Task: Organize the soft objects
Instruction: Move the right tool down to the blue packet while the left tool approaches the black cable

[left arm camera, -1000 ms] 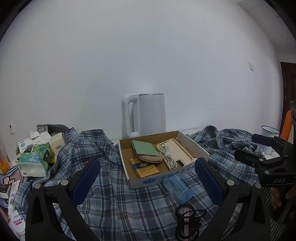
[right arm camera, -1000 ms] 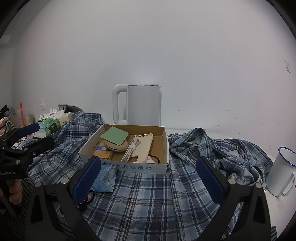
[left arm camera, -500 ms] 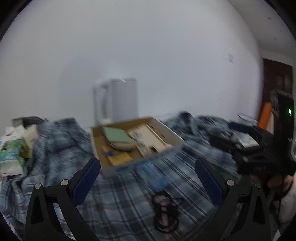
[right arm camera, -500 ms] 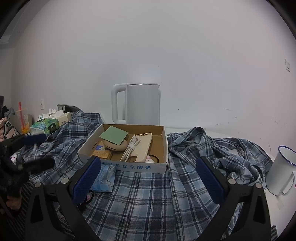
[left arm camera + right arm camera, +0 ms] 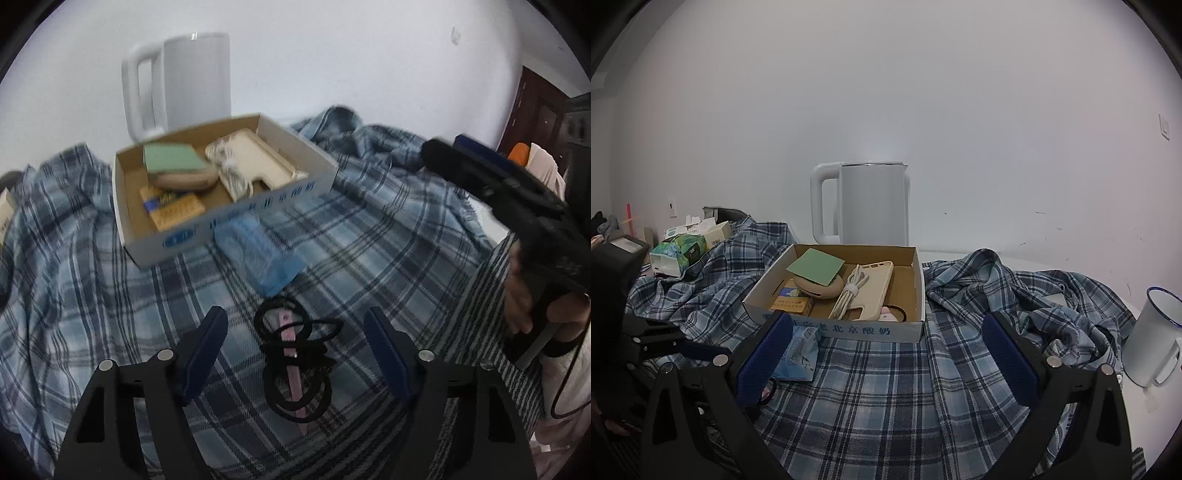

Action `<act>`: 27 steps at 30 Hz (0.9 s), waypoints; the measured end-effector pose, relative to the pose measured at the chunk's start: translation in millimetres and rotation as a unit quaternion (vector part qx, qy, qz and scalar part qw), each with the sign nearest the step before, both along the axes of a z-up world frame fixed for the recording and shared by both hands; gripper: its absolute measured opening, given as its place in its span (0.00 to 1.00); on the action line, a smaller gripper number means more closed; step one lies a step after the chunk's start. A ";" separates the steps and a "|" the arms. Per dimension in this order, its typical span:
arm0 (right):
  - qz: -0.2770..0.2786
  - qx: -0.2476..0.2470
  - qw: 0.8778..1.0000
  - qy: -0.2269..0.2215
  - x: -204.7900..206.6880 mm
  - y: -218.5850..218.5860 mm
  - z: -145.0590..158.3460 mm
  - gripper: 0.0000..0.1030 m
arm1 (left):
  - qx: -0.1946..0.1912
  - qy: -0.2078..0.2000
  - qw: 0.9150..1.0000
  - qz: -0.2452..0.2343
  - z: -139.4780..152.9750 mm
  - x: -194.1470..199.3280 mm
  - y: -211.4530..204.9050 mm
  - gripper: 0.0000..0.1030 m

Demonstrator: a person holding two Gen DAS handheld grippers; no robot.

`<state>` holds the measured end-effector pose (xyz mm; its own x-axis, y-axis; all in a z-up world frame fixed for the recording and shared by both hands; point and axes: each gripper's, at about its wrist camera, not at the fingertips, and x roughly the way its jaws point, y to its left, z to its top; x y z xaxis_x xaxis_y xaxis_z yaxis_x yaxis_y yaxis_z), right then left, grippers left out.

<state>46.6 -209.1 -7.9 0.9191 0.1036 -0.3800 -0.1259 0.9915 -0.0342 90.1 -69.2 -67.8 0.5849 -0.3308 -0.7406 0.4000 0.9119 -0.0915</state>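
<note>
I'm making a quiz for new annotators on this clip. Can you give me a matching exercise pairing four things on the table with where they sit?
Things:
1. white kettle
2. enamel mug
3. beige phone case
4. black hair ties

Places:
A. inside the cardboard box
B. on the plaid shirt, between the fingers of the left hand-held gripper
C. behind the box, by the wall
D. on bare table right of the shirt

Pairs: 1-C, 2-D, 3-A, 4-B
</note>
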 end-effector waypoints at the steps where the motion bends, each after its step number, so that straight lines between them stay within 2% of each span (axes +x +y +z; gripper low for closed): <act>1: 0.000 -0.001 1.000 0.001 0.1 0.1 0.0 0.99 | 0.001 0.009 1.000 0.000 -2.9 1.7 0.0 0.75; 4: -0.001 -0.002 1.000 0.000 -0.7 0.8 0.3 0.99 | 0.006 0.031 1.000 0.000 -10.1 5.5 -1.3 0.72; 7: -0.002 -0.003 1.000 0.001 -0.4 1.1 0.1 0.99 | 0.005 0.038 0.999 -0.001 -13.1 8.0 -0.8 0.48; 8: -0.004 -0.004 1.000 0.002 0.5 0.9 0.0 0.99 | 0.008 0.042 0.999 0.001 -15.2 9.6 -1.0 0.30; 9: -0.004 -0.004 1.000 0.002 0.6 0.6 0.0 0.99 | 0.009 0.048 0.999 0.003 -17.4 11.2 -0.9 0.22; 11: -0.005 -0.003 1.000 0.002 0.7 0.1 0.1 0.99 | 0.011 0.048 0.999 0.010 -18.6 12.6 -0.1 0.14; 16: -0.013 0.000 1.000 0.011 4.8 -3.1 -1.9 0.99 | 0.002 -0.003 1.000 0.022 -5.7 2.1 5.2 0.11; 19: -0.013 0.005 1.000 0.018 7.1 -5.1 -3.4 0.99 | -0.011 -0.046 0.997 0.059 5.2 -3.6 15.8 0.10; 22: -0.007 0.009 1.000 0.029 10.2 -4.9 -4.4 0.99 | -0.039 -0.107 0.989 0.094 21.9 -18.2 31.2 0.09; 24: -0.009 0.012 0.999 0.030 9.8 -3.3 -1.4 0.99 | -0.040 -0.148 0.980 0.130 32.0 -25.7 39.7 0.09; 27: 0.006 0.031 0.999 0.042 10.4 2.5 5.2 0.99 | -0.050 -0.173 0.971 0.157 39.2 -29.2 50.2 0.08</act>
